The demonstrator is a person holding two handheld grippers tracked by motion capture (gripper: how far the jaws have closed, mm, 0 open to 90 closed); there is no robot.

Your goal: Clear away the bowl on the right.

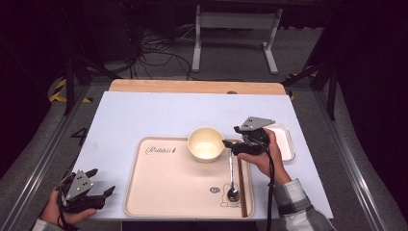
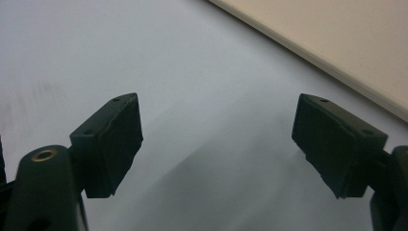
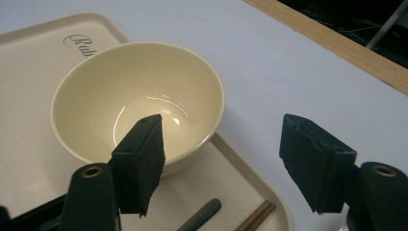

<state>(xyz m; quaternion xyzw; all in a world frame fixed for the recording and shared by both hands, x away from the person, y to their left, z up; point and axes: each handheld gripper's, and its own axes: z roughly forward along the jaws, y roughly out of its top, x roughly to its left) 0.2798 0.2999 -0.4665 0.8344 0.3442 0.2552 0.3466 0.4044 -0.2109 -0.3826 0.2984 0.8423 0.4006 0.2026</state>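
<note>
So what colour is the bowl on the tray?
Pale cream-yellow, plain, glossy inside; the bowl shows best in the right gripper view.

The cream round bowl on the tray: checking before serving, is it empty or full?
Empty. The cream round bowl stands upright on the beige tray, its glossy inside bare in the right gripper view.

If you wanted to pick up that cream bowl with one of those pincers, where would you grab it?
Probably by the rim. The bowl stands upright and empty on the tray, too wide to span, so one jaw would go inside and one outside its thin wall. The right gripper, jaws open and nothing between them, sits just beside it, so coming from above on that near side looks simplest, clear of the spoon.
</note>
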